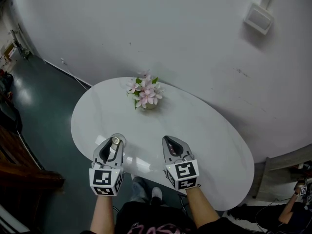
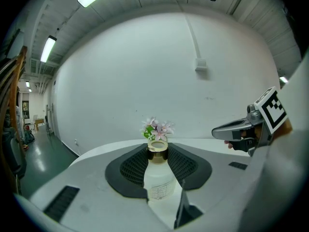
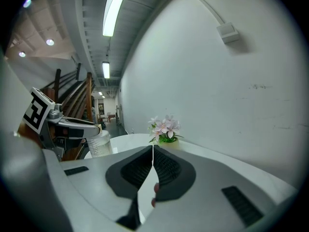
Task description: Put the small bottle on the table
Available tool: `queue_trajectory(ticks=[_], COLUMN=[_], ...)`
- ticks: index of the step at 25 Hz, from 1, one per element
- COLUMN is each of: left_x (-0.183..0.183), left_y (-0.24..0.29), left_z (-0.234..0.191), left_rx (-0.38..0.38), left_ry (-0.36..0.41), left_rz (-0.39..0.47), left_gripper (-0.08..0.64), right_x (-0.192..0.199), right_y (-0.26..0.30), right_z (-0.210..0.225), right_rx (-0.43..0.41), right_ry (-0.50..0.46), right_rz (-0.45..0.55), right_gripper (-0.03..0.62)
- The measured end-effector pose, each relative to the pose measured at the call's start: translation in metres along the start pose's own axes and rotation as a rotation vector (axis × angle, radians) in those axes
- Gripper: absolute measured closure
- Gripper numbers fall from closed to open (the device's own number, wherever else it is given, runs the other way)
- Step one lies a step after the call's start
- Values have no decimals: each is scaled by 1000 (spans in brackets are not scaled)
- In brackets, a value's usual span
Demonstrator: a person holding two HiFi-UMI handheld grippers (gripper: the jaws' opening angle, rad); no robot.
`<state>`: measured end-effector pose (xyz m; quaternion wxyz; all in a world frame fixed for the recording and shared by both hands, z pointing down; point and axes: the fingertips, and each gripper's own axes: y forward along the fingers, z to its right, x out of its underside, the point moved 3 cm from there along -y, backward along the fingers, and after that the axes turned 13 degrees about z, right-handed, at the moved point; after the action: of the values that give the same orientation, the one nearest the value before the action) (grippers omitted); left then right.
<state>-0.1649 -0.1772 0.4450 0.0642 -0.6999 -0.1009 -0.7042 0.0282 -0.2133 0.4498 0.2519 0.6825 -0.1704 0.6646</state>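
Note:
A small clear bottle (image 2: 157,174) with a gold-rimmed open neck and a paper label stands upright between the jaws of my left gripper (image 2: 158,166), which is shut on it. In the head view the bottle (image 1: 116,141) shows as a round top between the left gripper's (image 1: 111,149) jaws, over the near left part of the white oval table (image 1: 209,145). The right gripper (image 1: 173,147) hovers beside it over the table's near edge, shut with nothing in it. From the right gripper view (image 3: 153,166) the bottle (image 3: 99,143) sits at the left, held off the tabletop.
A small pot of pink flowers (image 1: 146,94) stands at the table's far side near the white wall. Dark green floor lies to the left, with wooden stairs (image 1: 19,160) at the left edge. A white box (image 1: 259,17) is mounted on the wall.

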Motion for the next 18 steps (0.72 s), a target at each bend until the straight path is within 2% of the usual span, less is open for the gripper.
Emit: queue_trajectory(ticks=[18], left_x=[32], left_y=[43], left_z=[-18], left_rx=[11], left_ry=[-23], left_rz=[-38], left_gripper=[431], right_x=[24], right_y=[40], right_z=[7], right_rx=[0], right_ry=[22], right_rz=[-57], right_gripper=[525])
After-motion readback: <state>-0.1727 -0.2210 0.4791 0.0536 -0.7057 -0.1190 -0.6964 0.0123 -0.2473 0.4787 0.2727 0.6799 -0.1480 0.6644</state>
